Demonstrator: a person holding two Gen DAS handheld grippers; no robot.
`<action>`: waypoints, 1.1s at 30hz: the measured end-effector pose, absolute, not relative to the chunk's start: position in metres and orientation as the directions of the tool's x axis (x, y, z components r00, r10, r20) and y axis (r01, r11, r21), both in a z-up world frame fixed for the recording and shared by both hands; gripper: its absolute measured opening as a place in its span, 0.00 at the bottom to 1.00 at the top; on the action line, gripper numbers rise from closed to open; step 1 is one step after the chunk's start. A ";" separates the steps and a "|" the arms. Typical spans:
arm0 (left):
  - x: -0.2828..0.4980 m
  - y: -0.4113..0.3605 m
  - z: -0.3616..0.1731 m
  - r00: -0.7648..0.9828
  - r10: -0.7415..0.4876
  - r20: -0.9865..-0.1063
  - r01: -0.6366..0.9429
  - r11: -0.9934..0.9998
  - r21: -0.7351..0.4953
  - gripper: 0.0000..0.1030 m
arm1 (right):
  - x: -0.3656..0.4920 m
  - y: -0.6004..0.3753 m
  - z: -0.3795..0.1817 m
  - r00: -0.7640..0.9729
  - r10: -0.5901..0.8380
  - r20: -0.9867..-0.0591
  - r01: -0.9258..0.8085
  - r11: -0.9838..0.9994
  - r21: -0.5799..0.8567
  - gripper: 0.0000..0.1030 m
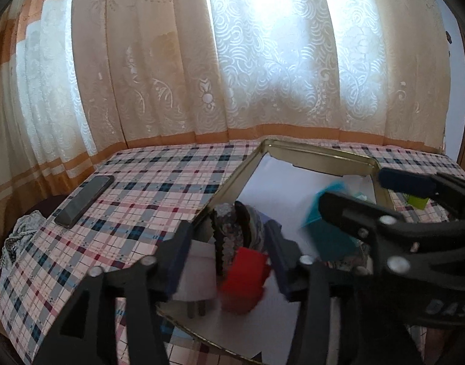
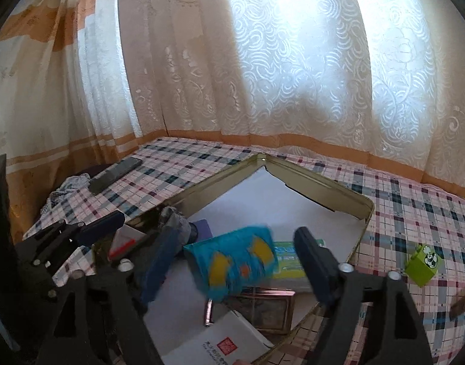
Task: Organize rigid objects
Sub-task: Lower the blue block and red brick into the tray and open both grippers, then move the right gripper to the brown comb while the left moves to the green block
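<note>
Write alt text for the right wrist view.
The right gripper, jaws open, has a blurred blue and yellow pack between its fingers above an open metal tin on a plaid tablecloth; a green block lies outside.

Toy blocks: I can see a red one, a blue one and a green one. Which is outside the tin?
The green block. It sits alone on the checked cloth, right of the tin, while the red block and blue block are over the tin.
</note>
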State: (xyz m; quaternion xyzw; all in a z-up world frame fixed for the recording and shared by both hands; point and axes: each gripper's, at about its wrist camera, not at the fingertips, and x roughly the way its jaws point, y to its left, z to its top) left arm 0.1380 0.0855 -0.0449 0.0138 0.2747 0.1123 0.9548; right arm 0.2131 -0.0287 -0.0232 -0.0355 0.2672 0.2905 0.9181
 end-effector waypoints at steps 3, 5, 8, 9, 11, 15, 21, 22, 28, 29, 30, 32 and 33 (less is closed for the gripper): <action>0.134 0.086 -0.041 0.825 0.242 -0.511 -0.232 0.969 0.085 0.78 | 0.209 -0.033 -0.019 0.705 0.504 -0.499 -0.540 0.838 0.084 0.84; 0.132 0.084 -0.038 0.828 0.246 -0.504 -0.233 0.968 0.090 0.81 | 0.208 -0.041 -0.017 0.713 0.502 -0.489 -0.529 0.843 0.095 0.85; 0.130 0.078 -0.033 0.832 0.242 -0.499 -0.227 0.970 0.091 0.86 | 0.207 -0.059 -0.011 0.729 0.495 -0.472 -0.501 0.857 0.124 0.85; 0.130 0.076 -0.031 0.834 0.238 -0.498 -0.225 0.971 0.087 0.90 | 0.206 -0.065 -0.010 0.735 0.492 -0.467 -0.493 0.860 0.130 0.85; 0.128 0.069 -0.026 0.842 0.226 -0.490 -0.217 0.973 0.077 0.91 | 0.204 -0.082 -0.005 0.753 0.478 -0.452 -0.468 0.872 0.143 0.85; 0.125 0.044 -0.014 0.864 0.185 -0.469 -0.173 0.983 0.069 0.92 | 0.200 -0.119 0.002 0.789 0.439 -0.430 -0.409 0.897 0.167 0.85; 0.130 -0.017 0.003 0.889 0.081 -0.450 -0.053 0.996 0.073 0.98 | 0.204 -0.191 -0.002 0.856 0.241 -0.458 -0.193 0.970 0.149 0.85; 0.132 -0.029 0.004 0.889 0.061 -0.453 -0.027 0.996 0.081 0.98 | 0.205 -0.201 -0.005 0.858 0.211 -0.468 -0.159 0.976 0.148 0.85; 0.165 -0.095 -0.008 0.860 -0.019 -0.511 0.093 0.989 0.118 0.99 | 0.222 -0.274 -0.029 0.828 0.053 -0.558 0.056 0.983 0.176 0.85; 0.170 -0.101 -0.011 0.851 -0.028 -0.524 0.103 0.988 0.115 0.99 | 0.225 -0.283 -0.033 0.819 0.041 -0.572 0.077 0.980 0.182 0.85; 0.177 -0.107 -0.014 0.842 -0.035 -0.539 0.111 0.988 0.109 0.99 | 0.229 -0.291 -0.037 0.809 0.030 -0.587 0.099 0.978 0.186 0.85; 0.191 -0.120 -0.018 0.829 -0.041 -0.558 0.120 0.987 0.106 0.99 | 0.233 -0.302 -0.044 0.790 0.014 -0.614 0.127 0.974 0.186 0.85; 0.197 -0.125 -0.021 0.823 -0.041 -0.567 0.126 0.986 0.112 0.99 | 0.237 -0.305 -0.047 0.778 0.005 -0.628 0.139 0.974 0.181 0.85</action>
